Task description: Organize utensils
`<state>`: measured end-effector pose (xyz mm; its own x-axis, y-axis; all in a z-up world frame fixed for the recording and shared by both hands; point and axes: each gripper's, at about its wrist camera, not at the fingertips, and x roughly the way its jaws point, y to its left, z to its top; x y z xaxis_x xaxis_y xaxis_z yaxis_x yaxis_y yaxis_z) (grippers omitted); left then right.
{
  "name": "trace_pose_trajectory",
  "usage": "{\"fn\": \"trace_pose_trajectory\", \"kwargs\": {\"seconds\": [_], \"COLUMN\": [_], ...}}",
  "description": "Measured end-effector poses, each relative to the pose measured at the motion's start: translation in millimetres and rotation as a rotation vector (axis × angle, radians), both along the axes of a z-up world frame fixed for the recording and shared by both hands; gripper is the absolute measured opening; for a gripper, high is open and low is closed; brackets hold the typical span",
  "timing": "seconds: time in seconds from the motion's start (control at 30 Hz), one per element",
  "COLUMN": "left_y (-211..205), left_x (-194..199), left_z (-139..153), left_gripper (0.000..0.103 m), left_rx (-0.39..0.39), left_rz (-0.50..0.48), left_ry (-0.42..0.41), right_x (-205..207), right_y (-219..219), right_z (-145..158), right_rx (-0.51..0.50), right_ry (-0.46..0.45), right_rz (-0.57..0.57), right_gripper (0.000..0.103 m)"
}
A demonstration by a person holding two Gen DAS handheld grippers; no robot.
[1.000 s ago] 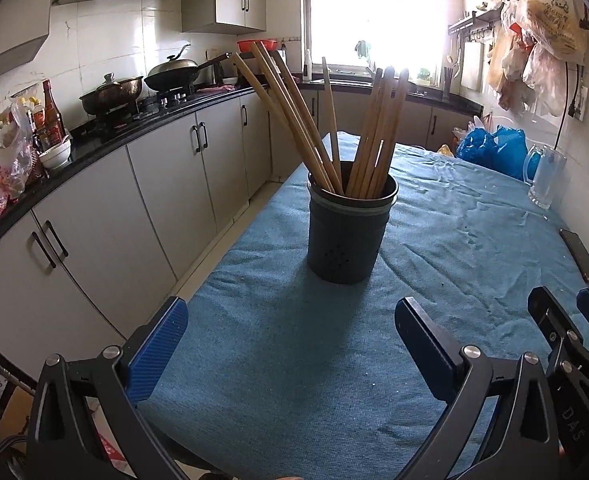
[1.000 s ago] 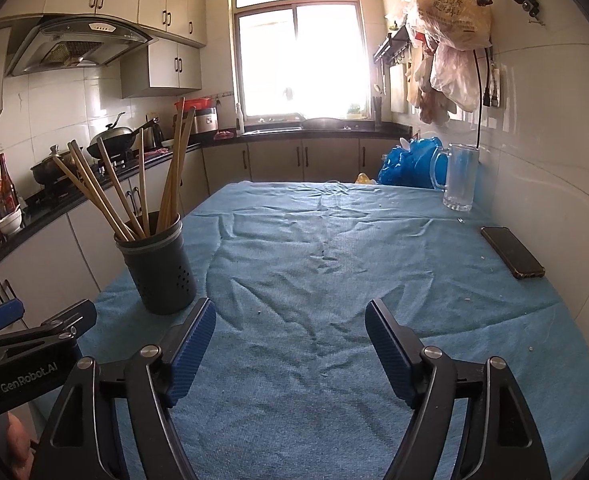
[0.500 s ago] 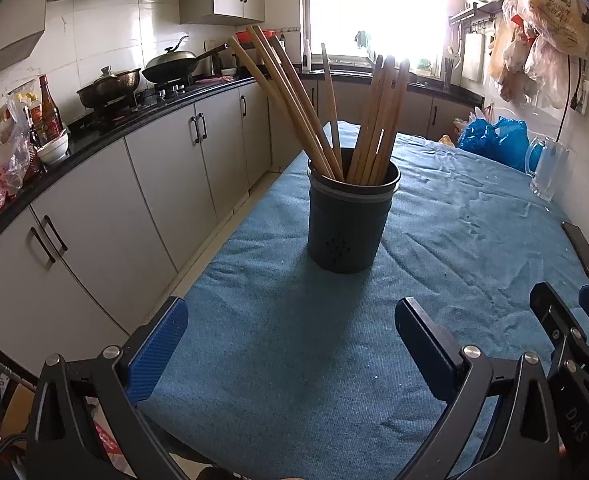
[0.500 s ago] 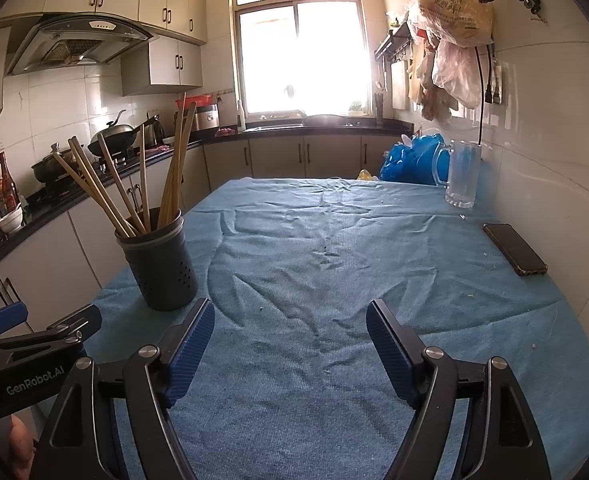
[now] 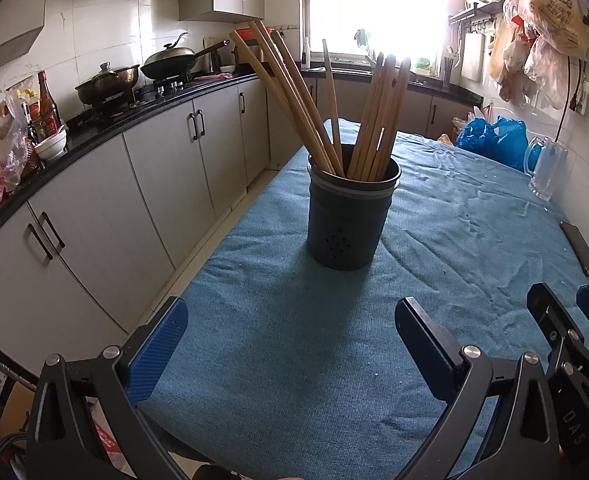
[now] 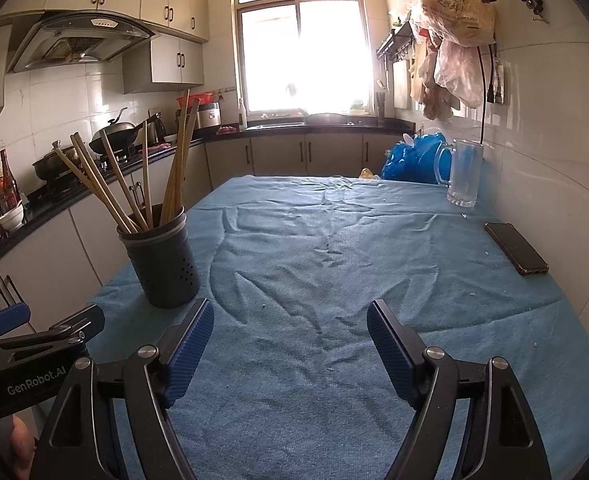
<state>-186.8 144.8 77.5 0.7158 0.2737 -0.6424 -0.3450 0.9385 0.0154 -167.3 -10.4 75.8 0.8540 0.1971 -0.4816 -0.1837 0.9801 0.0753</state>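
Observation:
A dark grey utensil holder [image 5: 348, 216] [image 6: 162, 258] stands upright on the blue tablecloth [image 5: 294, 340] [image 6: 314, 280], near the table's left edge. Several wooden chopsticks [image 5: 326, 112] [image 6: 134, 184] lean out of it in two bunches. My left gripper [image 5: 290, 332] is open and empty, a short way in front of the holder. My right gripper [image 6: 290, 334] is open and empty too, over bare cloth to the right of the holder. The left gripper's body [image 6: 34, 344] shows at the lower left of the right wrist view.
A black phone [image 6: 516, 248] lies near the table's right edge by the tiled wall. A glass mug [image 6: 464, 172] and blue plastic bags [image 6: 412, 158] sit at the far right corner. A counter with pots [image 5: 106, 80] and cabinets runs along the left.

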Motion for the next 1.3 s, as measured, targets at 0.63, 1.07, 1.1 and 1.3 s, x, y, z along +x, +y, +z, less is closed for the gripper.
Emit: {"fn": "trace_pose_trajectory", "kwargs": {"seconds": [0.63, 1.07, 1.1, 1.3], "left_y": [8, 7, 7, 7], "left_x": [-3, -4, -4, -4], "left_z": [0, -1, -1, -2], "left_gripper": [0.103, 0.103, 0.103, 0.103], "left_rx": [-0.035, -0.048, -0.05, -0.051], "left_rz": [0.002, 0.0, 0.001, 0.001], "left_ry": [-0.009, -0.002, -0.001, 0.0], "right_x": [-5, -6, -6, -6], "right_y": [9, 11, 11, 11], "right_z": [2, 3, 3, 3], "right_rx": [-0.014, -0.017, -0.017, -0.018], "right_ry": [-0.007, -0.01, -0.011, -0.012], "right_rz": [0.008, 0.009, 0.009, 0.009], "right_gripper": [0.083, 0.083, 0.083, 0.084]}}
